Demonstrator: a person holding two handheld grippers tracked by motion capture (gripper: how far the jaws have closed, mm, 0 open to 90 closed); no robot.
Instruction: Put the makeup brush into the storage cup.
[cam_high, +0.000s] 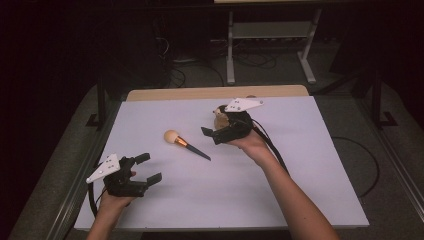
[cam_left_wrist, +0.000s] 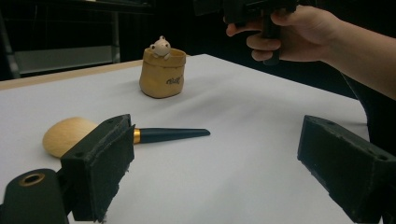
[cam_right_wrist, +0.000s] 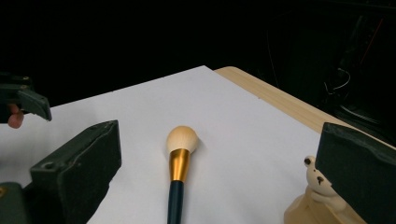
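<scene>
A makeup brush (cam_high: 184, 143) with a tan round head, gold ferrule and dark handle lies in the middle of the white table top (cam_high: 310, 175); the same brush (cam_left_wrist: 116, 135) (cam_right_wrist: 180, 168) lies ahead of both sets of jaws. A small tan pot with a little animal figure on its rim (cam_left_wrist: 162, 72) (cam_right_wrist: 317, 205) stands at the back, partly hidden behind the right gripper (cam_high: 214, 126). That gripper is open, above the table just right of the brush. My left gripper (cam_high: 148, 169) hovers open near the front left corner, holding nothing.
A strip of bare wood (cam_high: 215, 93) runs along the table's far edge. Beyond it stand a white metal frame (cam_high: 270, 40) and cables on the dark floor. A cable (cam_high: 272, 147) trails from the right gripper along the forearm.
</scene>
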